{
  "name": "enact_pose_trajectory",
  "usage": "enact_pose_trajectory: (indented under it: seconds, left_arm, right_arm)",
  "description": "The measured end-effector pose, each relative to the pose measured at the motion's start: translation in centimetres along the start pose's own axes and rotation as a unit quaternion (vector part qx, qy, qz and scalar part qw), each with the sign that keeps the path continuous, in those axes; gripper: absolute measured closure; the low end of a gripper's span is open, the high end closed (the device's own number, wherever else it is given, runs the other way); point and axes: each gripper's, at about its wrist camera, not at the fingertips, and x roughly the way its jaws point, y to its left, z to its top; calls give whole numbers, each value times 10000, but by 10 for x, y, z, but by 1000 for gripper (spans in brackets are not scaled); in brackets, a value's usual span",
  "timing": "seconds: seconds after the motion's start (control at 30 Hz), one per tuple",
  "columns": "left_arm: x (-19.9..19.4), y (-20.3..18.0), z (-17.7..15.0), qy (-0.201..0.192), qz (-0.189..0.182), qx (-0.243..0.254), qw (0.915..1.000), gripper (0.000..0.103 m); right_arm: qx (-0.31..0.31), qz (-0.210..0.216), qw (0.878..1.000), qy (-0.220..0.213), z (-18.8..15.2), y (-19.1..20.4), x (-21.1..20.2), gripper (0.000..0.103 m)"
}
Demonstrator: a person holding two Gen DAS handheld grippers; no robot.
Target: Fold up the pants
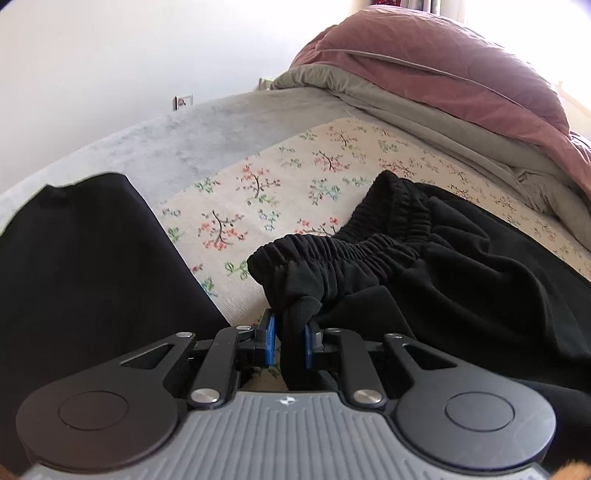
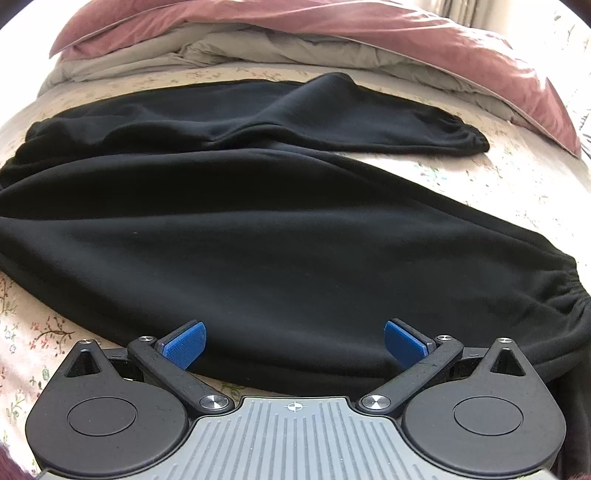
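Already the left gripper (image 1: 289, 341) pinches the black sweatpants (image 2: 280, 236) just below the elastic waistband (image 1: 354, 245). The right gripper (image 2: 294, 345) gapes wide, empty, over the near leg's edge, which stretches sideways from the waistband toward the cuff (image 2: 569, 299) across the floral bedsheet (image 1: 266, 184).

Black pants (image 2: 280, 236), unfolded, legs apart

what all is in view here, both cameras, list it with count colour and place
pants: 1, black, spread across the bed, waistband bunched at the left claw
second dark cloth: 1, black, on the bed left of the pants in the left view
floral sheet: 1, cream with pink and green sprigs, under the pants
blanket: 1, grey, bed's far edge by the wall
duvet: 1, pink over beige, heaped behind the pants
wall socket: 1, white, on the wall
left claw: blue pads, shut on pants fabric
right claw: blue pads, open over the near leg
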Motion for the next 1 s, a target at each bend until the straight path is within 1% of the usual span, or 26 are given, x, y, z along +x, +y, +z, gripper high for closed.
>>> enact_pose_trajectory:
  seconds: [0.07,0.1,0.13,0.2,0.23,0.27,0.3,0.33,0.37,0.4,0.47,0.57,0.63,0.7,0.77,0.9,0.93,1.0]
  left_arm:
    - [-4,-3,0,-129,129,111,9998,79]
    - [2,-4,1,-166,184,153,9996,79]
    - [6,-4,2,-174,221,172,9995,79]
    - [12,-7,0,-65,264,277,9992,77]
    - [15,-12,-3,50,260,517,9983,71]
    - [19,-20,-7,203,268,876,9956,68]
    - [21,-25,-10,318,315,1163,9922,52]
    - [22,-28,-12,391,398,1319,9897,28]
    - [20,-28,-10,378,484,1308,9895,19]
    - [14,-25,-8,255,482,1216,9911,11]
    - [-3,-18,-1,-101,409,1063,9934,9]
    - [-23,-15,5,-516,364,1047,9925,5]
    - [-28,-19,11,-665,200,1113,9914,2]
    - [-28,-21,18,-715,30,1128,9910,2]
    - [-26,-21,27,-702,-55,1109,9913,2]
    - [-5,-18,52,-438,-377,795,9952,0]
    - [3,-19,59,-374,-489,775,9951,0]
    - [21,-30,70,-230,-731,918,9928,0]
  right_arm:
    - [11,3,10000,-6,0,-2,-1,0]
    - [15,4,10000,-10,0,-3,-1,0]
    - [20,1,10000,-17,0,-4,-2,0]
    - [41,-2,10000,-28,0,-6,-3,0]
    - [56,1,10000,-23,0,-7,-3,0]
    - [72,1,10000,-14,1,-7,-3,0]
    - [87,4,10000,-7,2,-8,-2,0]
    - [104,13,9999,0,3,-9,-2,0]
    - [112,26,9999,7,3,-8,-1,0]
    - [112,42,9999,5,4,-8,-2,0]
    - [112,71,9999,-32,6,-8,-3,0]
    - [117,99,9999,-62,8,-7,-3,0]
    - [124,82,9999,-73,10,-8,-3,0]
    - [153,92,9998,-86,12,-9,-3,0]
    - [201,102,9997,-114,14,-12,-3,0]
    - [303,106,9994,-100,19,-17,0,0]
    - [296,105,9994,-108,21,-18,1,0]
    - [284,105,9995,-122,24,-19,2,0]
